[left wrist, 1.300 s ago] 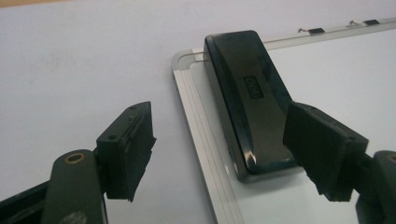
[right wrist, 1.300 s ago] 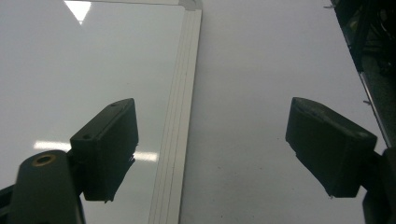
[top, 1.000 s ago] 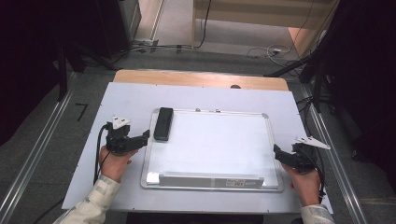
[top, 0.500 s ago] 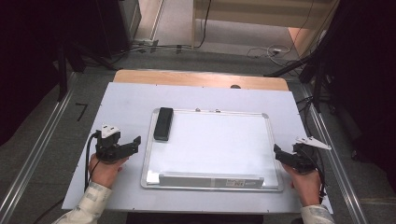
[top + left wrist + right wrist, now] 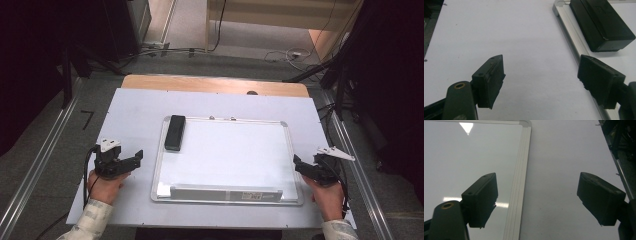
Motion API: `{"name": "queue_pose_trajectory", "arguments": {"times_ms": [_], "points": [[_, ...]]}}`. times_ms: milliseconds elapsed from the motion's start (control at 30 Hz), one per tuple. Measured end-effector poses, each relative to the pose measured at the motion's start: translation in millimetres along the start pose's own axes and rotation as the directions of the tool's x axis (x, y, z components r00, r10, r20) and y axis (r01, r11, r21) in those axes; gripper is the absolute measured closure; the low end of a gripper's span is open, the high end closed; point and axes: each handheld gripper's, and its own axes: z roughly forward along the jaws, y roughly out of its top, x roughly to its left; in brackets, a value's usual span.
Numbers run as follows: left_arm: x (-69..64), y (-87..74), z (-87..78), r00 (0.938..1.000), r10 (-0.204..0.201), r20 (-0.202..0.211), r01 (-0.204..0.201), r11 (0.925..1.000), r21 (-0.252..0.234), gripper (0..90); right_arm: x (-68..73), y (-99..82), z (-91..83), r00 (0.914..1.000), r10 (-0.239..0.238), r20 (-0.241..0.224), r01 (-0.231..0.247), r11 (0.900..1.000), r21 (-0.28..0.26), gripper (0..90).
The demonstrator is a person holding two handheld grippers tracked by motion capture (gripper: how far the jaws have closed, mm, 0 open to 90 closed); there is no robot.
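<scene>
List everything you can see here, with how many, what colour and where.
whiteboard: one, white with a silver frame, flat in the middle of the mat
eraser: one, black, on the whiteboard's far left corner
mat: one, pale grey, covering most of the table
table: one, light wood, its far edge showing past the mat
cables: several, black, on the floor beyond the table
left tongs: one pair, black, open, left of the whiteboard
right tongs: one pair, black, open, at the whiteboard's right edge
hands: two, in light sleeves, at the near edge
</scene>
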Motion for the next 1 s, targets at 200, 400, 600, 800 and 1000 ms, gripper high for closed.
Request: {"name": "queue_pose_trajectory", "arguments": {"times_ms": [200,400,600,800,1000], "points": [[5.8,-3.3,-2.9,0.9999,-0.003,-0.013,0.003,1.0,-0.003,21.7,0.1,-0.1,0.1,1.0,-0.003,0.0,0.003,1.0,0.001,15.6],[16.5,-6.5,-5.8,0.999,-0.024,-0.037,0.024,0.9997,-0.005,21.8,-0.3,-0.4,-0.6,1.0,0.002,0.001,-0.002,1.0,0.002,15.6],[22.3,-12.0,-8.7,0.9985,-0.033,-0.043,0.033,0.9994,-0.001,21.7,-0.9,-0.5,-1.0,1.0,0.006,0.004,-0.006,1.0,0.002,15.6],[29.5,-16.9,-12.6,0.9983,-0.036,-0.046,0.037,0.9993,0.004,21.8,-0.9,-0.5,-0.6,1.0,0.004,0.004,-0.004,1.0,0.002,15.6],[36.0,-22.9,-14.0,0.9971,-0.038,-0.065,0.039,0.9992,0.008,21.8,-1.4,-0.9,-0.9,1.0,0.005,0.005,-0.005,1.0,0.002,15.6]]}}
